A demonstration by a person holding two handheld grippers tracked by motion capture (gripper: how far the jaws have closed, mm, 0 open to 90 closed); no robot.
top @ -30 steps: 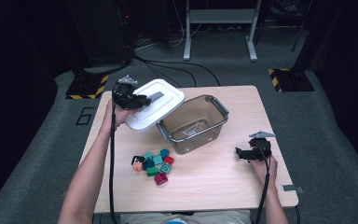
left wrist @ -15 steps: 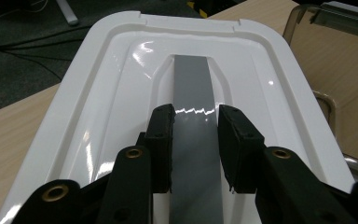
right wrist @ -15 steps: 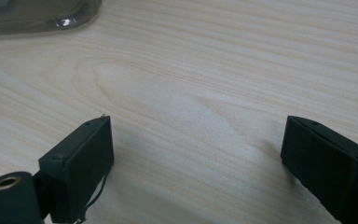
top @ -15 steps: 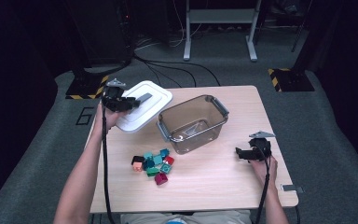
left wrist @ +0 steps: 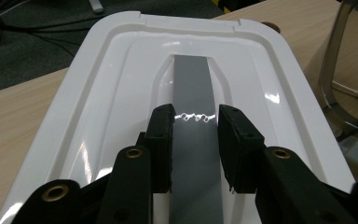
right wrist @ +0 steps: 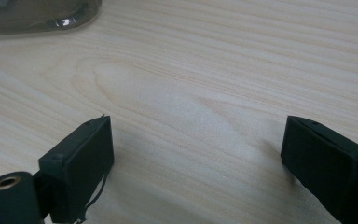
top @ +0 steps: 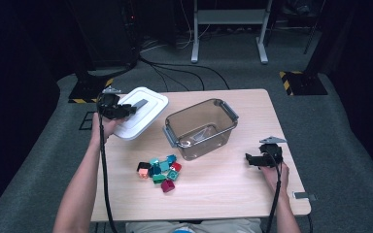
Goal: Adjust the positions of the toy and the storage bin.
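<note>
Left gripper (top: 126, 110) has its 2 jaws clamped on the grey handle (left wrist: 193, 93) of the white lid (top: 143, 112), carrying it off the tub (top: 201, 127) toward the table's far-left corner, while right gripper (top: 251, 159) waits, jaws apart, near the right edge.

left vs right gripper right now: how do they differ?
The left gripper is shut on the grey handle of the white lid; the right gripper stands open with nothing between its jaws. The left gripper is at the table's far left corner; the right gripper sits near the right edge, beside the clear bin. Both are black, two-jawed and hand-held.
</note>
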